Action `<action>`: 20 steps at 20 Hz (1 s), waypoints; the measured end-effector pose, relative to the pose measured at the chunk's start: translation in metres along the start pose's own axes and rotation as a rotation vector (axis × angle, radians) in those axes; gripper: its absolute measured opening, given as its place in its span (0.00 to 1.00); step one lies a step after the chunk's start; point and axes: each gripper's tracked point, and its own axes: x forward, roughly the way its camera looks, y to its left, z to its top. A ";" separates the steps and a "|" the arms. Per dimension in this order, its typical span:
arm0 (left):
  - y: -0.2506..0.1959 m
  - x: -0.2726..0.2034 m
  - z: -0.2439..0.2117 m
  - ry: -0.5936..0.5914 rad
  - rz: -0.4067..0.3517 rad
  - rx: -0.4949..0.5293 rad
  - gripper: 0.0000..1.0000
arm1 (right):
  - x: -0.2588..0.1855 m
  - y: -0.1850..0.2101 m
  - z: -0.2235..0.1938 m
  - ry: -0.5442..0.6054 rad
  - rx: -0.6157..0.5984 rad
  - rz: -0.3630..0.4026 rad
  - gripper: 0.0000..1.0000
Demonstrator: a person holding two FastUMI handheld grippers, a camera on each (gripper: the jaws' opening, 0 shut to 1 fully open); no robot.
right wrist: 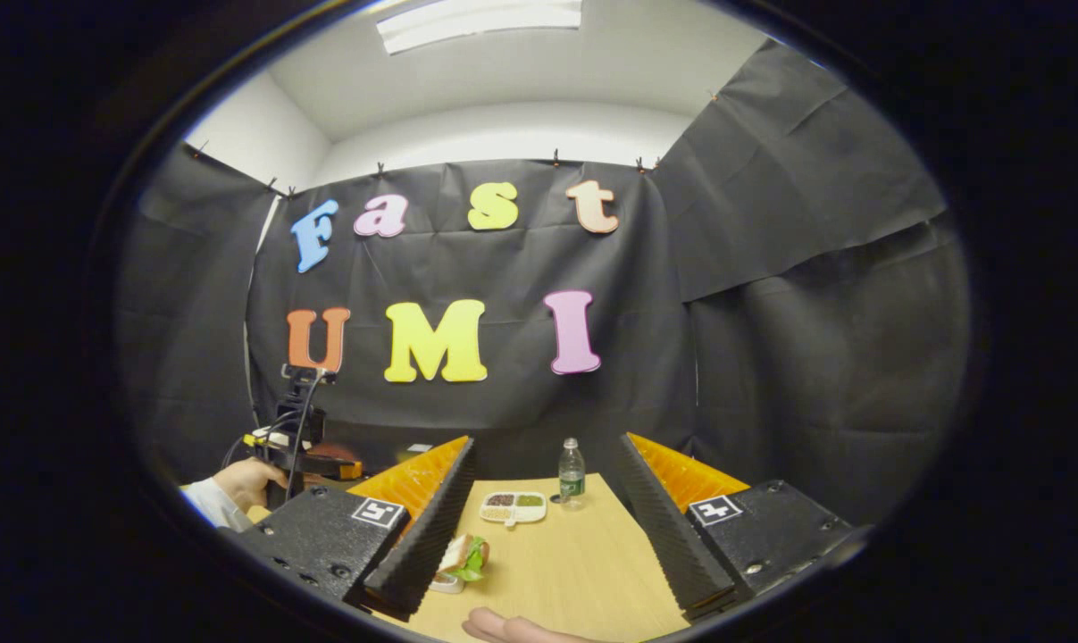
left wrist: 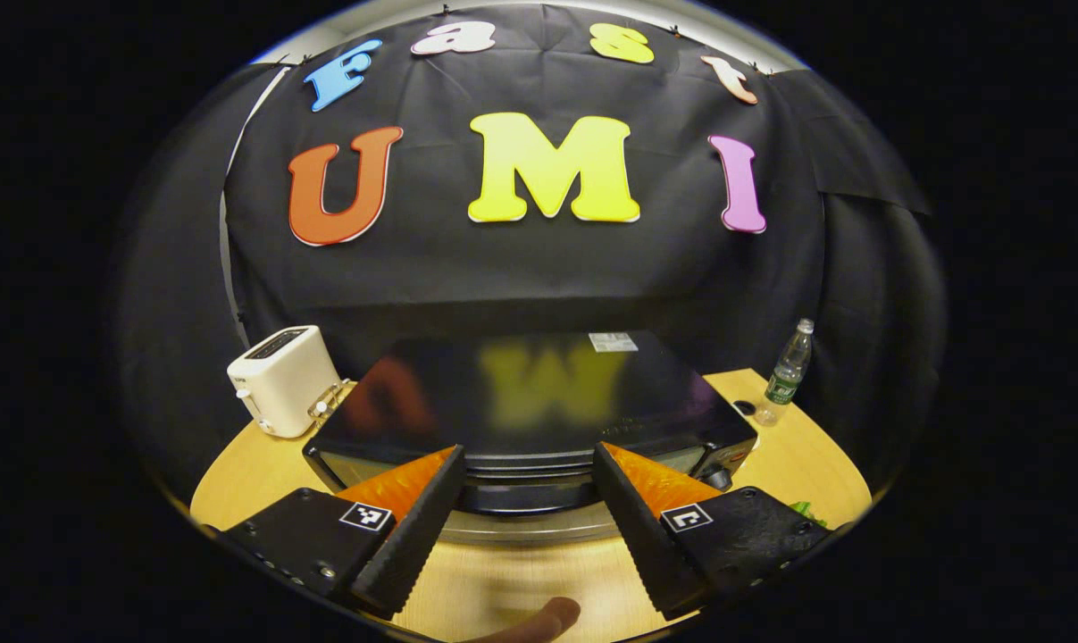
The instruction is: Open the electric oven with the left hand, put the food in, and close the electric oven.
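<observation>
Nearest in the left gripper view, the left gripper (left wrist: 528,500) stands wide open and empty, its two fingers reaching toward the front top edge of the electric oven (left wrist: 539,393), which sits shut on the desk (left wrist: 798,464). A pale bar, probably the door handle, runs across the oven's front just below and between the fingers, though it is blurred. To do this step well, I judge the left gripper should drop a little, centre on that bar, close squarely on it, then pull out and down along the door's swing rather than straight back.

Beside the oven on one side stands a white toaster (left wrist: 281,379); on the other side, farther back, a water bottle (left wrist: 789,368).

In the right gripper view, the right gripper (right wrist: 543,513) is also wide open and holds nothing. The food, a sandwich (right wrist: 463,558) on a small dish, lies on the desk just beside its left finger. Beyond it sit a divided tray (right wrist: 513,506) and the bottle.
</observation>
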 end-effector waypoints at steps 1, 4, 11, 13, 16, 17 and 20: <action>-0.002 0.001 0.004 -0.029 -0.002 0.007 0.95 | 0.000 -0.001 0.000 -0.003 0.003 -0.002 0.95; -0.003 -0.001 -0.001 0.010 -0.012 -0.006 0.98 | -0.001 -0.002 -0.004 0.008 0.007 0.000 0.95; -0.003 -0.032 -0.021 -0.031 -0.002 -0.015 0.99 | -0.006 -0.005 -0.011 0.021 0.021 -0.003 0.94; -0.004 -0.044 -0.031 -0.045 -0.001 -0.013 0.99 | -0.008 -0.003 -0.015 0.034 0.027 -0.002 0.95; -0.005 -0.060 -0.048 -0.046 0.005 -0.016 0.99 | -0.012 -0.003 -0.016 0.040 0.034 -0.005 0.94; -0.006 -0.065 -0.052 -0.053 0.006 -0.010 0.99 | -0.014 -0.003 -0.017 0.041 0.038 -0.008 0.95; -0.007 -0.080 -0.074 -0.053 0.006 -0.011 0.99 | -0.019 -0.001 -0.019 0.046 0.038 -0.006 0.95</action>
